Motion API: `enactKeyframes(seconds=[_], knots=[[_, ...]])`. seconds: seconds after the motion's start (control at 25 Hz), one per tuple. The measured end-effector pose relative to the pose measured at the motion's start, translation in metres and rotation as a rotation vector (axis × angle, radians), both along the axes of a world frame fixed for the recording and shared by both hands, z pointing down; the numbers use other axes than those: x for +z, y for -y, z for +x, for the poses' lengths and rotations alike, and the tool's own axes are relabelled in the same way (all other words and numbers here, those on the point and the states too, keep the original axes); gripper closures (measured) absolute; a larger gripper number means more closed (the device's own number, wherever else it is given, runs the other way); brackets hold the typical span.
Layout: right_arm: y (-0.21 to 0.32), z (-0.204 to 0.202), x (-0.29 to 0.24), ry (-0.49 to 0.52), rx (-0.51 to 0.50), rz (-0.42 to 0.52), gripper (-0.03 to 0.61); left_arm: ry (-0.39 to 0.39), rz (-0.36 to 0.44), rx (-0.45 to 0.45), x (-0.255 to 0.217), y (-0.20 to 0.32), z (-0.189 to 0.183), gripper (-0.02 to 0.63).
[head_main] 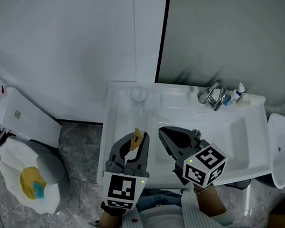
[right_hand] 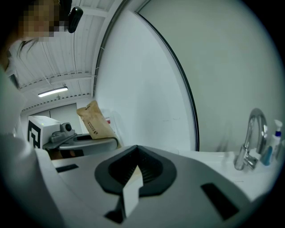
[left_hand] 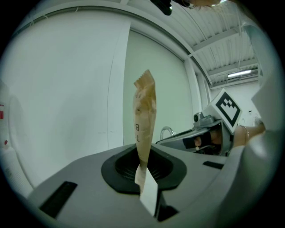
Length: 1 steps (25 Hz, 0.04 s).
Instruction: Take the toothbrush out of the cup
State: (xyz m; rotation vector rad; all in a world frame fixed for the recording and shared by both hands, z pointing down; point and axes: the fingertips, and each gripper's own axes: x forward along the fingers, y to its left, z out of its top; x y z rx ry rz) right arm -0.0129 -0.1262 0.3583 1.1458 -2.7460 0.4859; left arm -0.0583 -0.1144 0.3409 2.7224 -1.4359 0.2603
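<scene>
White sink (head_main: 229, 139) bore clear cup (head_main: 139, 94) at rear corner. L tongs (head_main: 141, 138) gripped brown paper packet (left_hand: 144, 111); R tongs (head_main: 163, 133) were together, empty. Probably best: firm pinch, packet upright.

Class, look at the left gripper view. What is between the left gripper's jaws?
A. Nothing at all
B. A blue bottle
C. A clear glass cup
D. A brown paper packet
D: the left gripper has its jaws closed on the lower end of a brown paper packet, which stands upright between them.
</scene>
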Motion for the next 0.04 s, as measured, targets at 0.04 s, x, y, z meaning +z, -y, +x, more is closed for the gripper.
enactKeyframes(seconds=[0.04], knots=[[0.0005,0.0004,0.0001,0.0,0.001,-0.001,0.568,0.0,-0.001,0.0,0.0003,0.0004,0.0002,0.572]])
